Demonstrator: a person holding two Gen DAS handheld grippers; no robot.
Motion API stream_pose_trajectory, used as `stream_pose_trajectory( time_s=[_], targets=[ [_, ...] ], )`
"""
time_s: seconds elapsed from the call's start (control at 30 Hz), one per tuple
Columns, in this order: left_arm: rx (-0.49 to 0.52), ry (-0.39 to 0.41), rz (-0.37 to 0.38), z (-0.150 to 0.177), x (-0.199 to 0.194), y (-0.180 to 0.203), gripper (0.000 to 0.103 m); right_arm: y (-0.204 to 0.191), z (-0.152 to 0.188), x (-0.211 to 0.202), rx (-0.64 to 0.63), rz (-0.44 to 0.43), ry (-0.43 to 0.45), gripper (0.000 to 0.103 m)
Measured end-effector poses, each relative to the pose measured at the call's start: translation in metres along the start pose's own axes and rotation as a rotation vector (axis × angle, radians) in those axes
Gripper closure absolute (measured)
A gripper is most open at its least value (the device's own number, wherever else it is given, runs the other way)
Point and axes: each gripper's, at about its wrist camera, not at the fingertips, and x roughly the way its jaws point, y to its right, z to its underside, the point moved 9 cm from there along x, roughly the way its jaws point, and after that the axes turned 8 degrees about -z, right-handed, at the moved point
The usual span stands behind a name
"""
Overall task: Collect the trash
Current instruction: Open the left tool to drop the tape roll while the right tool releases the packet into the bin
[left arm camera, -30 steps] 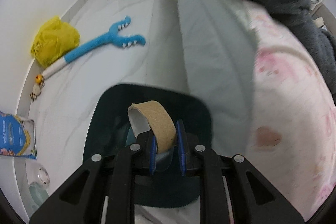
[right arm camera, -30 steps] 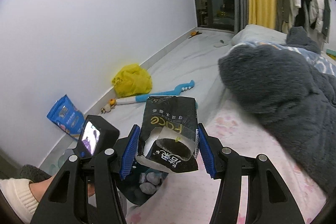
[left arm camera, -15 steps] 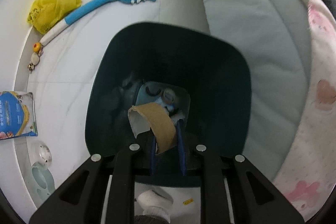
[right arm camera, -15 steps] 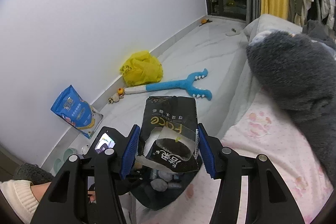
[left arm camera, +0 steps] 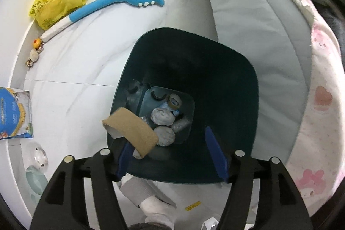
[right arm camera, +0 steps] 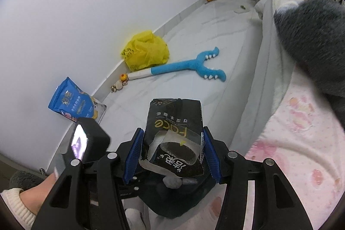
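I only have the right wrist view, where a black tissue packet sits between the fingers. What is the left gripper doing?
Observer: The left gripper is open, with its fingers spread wide above a dark teal plastic bin.
Reviewer: Is it carrying anything?
Observer: Nothing is clamped. A brown cardboard tube hangs tilted beside one finger, over the bin's near rim. I cannot tell whether the two touch.
Reviewer: Is the bin empty?
Observer: No. Crumpled white tissue wads and a small tape ring lie at its bottom.
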Motion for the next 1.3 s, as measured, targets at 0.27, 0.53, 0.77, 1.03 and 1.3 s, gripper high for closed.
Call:
stream_pose_trajectory(
  time_s=[0.27,0.53,0.77,1.03,1.3],
  targets=[
    [0.090,0.001,0.040,0.007,-0.006,0.009,0.072,0.005,0.005,0.036,0.035,0.007,-0.052,0.048],
    [0.162,0.016,0.030,0.012,-0.013,0.011,0.035,0.009,0.020,0.071,0.051,0.028,-0.137,0.048],
    [0.193,0.037,-0.007,0.012,-0.019,0.002,0.068,0.013,0.041,0.100,0.064,0.046,-0.231,0.048],
    [0.156,0.162,0.010,-0.004,-0.056,-0.003,0.068,0.015,0.074,0.135,0.085,0.070,-0.367,0.048],
    [0.114,0.310,0.013,-0.027,-0.101,-0.010,0.073,0.018,0.097,0.153,0.104,0.106,-0.444,0.038]
  ],
)
